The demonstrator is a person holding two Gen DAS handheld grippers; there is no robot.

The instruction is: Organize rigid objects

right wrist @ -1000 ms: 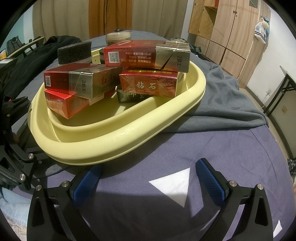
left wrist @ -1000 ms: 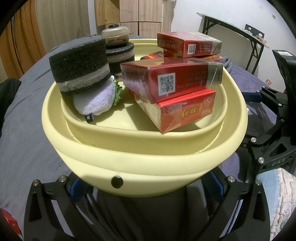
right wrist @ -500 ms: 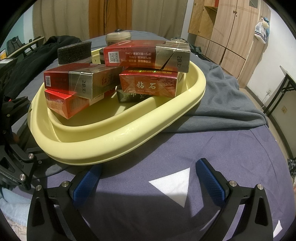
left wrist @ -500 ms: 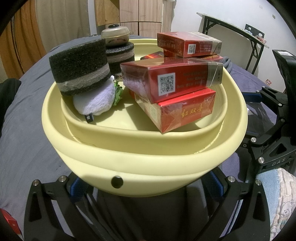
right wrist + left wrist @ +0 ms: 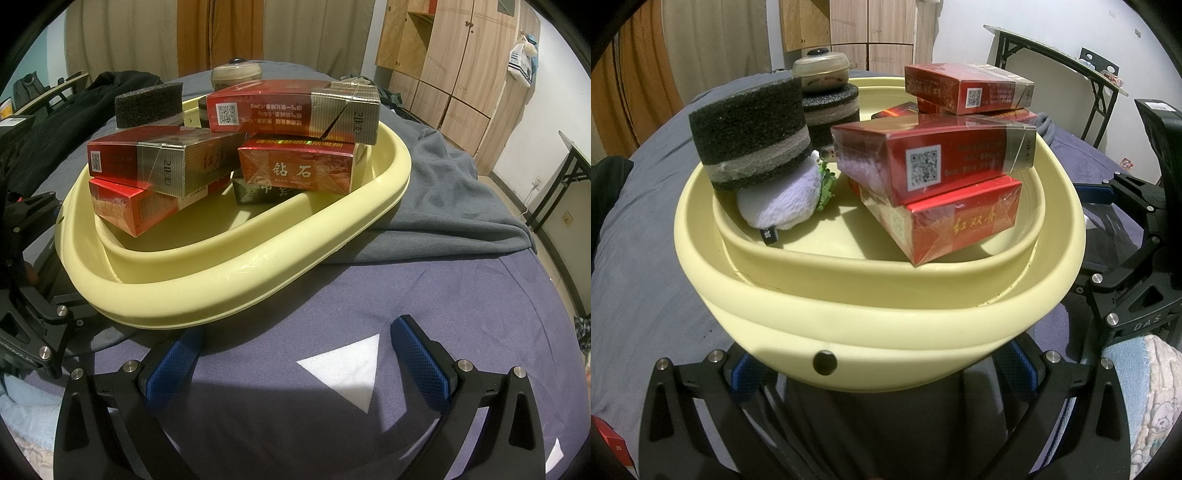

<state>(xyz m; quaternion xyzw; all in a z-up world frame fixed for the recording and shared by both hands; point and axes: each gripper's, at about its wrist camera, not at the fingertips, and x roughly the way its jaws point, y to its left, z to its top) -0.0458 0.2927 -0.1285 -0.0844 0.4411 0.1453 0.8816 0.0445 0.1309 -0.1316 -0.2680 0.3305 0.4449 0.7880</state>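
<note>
Left wrist view is showing a pale yellow basin [image 5: 879, 325], smooth plastic with a rolled rim, sitting on a bed [image 5: 639, 258] covered in grey-blue cloth. The left hand-held gripper [image 5: 882, 373] is waiting at the basin's near wall with its blue pads spread wide, pinching nothing. Inside, glossy red boxes [image 5: 934, 162] wrapped in film are lying stacked in a loose pile, beside two dark foam pucks [image 5: 750, 136] with a pale band; one is resting on a small fluffy white toy [image 5: 779, 199], the other is carrying a small lidded jar [image 5: 822, 70]. In the right wrist view the right hand-held gripper [image 5: 295, 354] is hovering over bare cloth just beside the rim, also spread and empty. Gathering is looking largely done; one red box corner [image 5: 607, 443] is lying outside, and the stack seems to be needing squaring.
</note>
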